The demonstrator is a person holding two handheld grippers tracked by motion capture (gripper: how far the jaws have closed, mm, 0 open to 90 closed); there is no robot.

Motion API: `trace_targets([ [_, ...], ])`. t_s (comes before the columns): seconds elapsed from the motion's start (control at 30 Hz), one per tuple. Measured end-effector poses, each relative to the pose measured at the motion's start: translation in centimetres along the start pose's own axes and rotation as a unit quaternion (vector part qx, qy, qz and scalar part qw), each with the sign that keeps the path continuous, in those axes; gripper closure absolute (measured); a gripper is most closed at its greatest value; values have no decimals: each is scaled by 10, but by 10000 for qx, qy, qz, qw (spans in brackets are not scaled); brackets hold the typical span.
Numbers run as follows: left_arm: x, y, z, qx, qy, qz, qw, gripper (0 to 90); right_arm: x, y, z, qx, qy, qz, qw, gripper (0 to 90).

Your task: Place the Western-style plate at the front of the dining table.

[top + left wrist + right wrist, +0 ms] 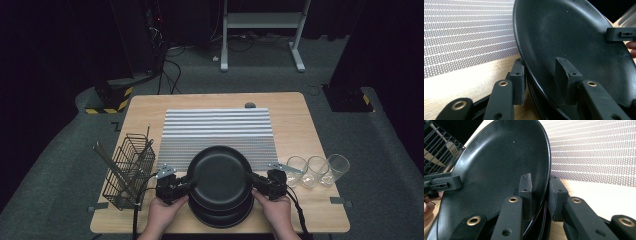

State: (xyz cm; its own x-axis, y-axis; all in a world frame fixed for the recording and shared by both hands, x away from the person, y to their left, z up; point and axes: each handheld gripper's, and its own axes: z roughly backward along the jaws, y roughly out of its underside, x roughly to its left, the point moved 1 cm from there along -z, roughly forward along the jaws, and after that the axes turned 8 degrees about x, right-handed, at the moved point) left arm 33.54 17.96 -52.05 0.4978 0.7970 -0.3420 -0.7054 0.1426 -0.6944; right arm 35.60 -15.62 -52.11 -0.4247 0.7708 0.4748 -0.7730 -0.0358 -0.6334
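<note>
Dark carpet surrounds the pale wooden table (pixel 310 125), where a striped grey mat (pixel 217 131) lies mid-frame. At lower centre, the left gripper (pixel 189 184) and right gripper (pixel 251 176) each clamp opposite rims of the round black plate (pixel 220 177), above another black plate (pixel 222 216).

The black plate (pixel 220 177) is taking up the table's (pixel 295 107) near middle, with the left gripper (pixel 186 184) and right gripper (pixel 253 179) standing at its two rims. The wire basket (pixel 127 170) is crowding the left side, seemingly just beside the left gripper. Three glasses (pixel 316 171) are blocking the right. The striped mat (pixel 217 130) behind is lying flat, leaving open room.
</note>
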Motion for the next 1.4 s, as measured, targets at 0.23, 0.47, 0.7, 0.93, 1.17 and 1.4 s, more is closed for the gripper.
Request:
trace_targets([
  [0.23, -2, -1, 1, 16, -58, -36, 10000, 617, -2, -2, -4, 23, -96, -96, 9999, 744],
  [0.47, -3, -2, 1, 33, -105, -45, 9999, 617, -2, -2, -4, 37, -108, -181, 9998, 746],
  [0.7, -4, -2, 1, 24, -126, -63, 9999, 618, -1, -2, -3, 19, -96, -185, 9998, 747],
  [0.93, -6, -3, 2, -8, -182, -81, 9998, 618, -1, -1, -3, -2, -76, -174, 9998, 747],
  [1.17, -10, -4, 4, -44, -336, -210, 9992, 617, 0, -1, -3, -24, -39, -155, 9999, 745],
  [1.4, -14, -4, 6, -177, -324, -258, 9990, 643, 1, -2, 3, -216, -50, -126, 9997, 762],
])
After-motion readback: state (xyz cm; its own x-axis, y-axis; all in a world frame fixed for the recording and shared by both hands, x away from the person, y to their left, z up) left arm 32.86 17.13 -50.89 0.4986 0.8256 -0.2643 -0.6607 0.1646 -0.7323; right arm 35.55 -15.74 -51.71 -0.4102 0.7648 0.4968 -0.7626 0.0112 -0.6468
